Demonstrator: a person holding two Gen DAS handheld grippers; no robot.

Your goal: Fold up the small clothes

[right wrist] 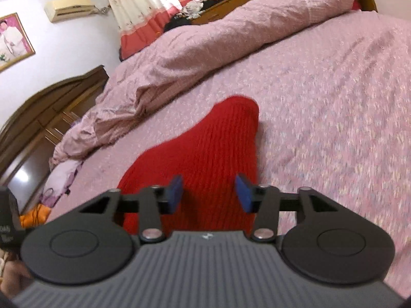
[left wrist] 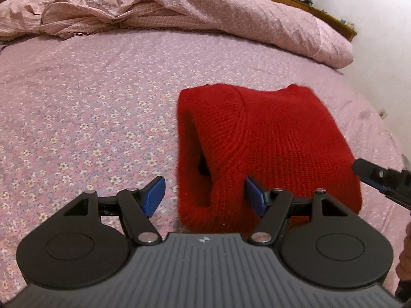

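Observation:
A red knitted garment (left wrist: 267, 143) lies folded into a thick rectangle on the pink flowered bedsheet (left wrist: 84, 118); a layer arches up on its left side. My left gripper (left wrist: 205, 196) is open and empty at the garment's near left edge, its blue pads either side of the raised fold. In the right wrist view the garment (right wrist: 205, 151) lies just beyond my right gripper (right wrist: 209, 193), which is open and empty above its near end. The right gripper also shows at the far right of the left wrist view (left wrist: 382, 177).
A crumpled pink quilt (left wrist: 179, 7) lies along the back of the bed. A wooden headboard (right wrist: 43, 120) and cabinets stand at the left of the right wrist view. Curtains (right wrist: 159, 7), an air conditioner (right wrist: 69, 7) and a framed picture (right wrist: 12, 38) are on the far wall.

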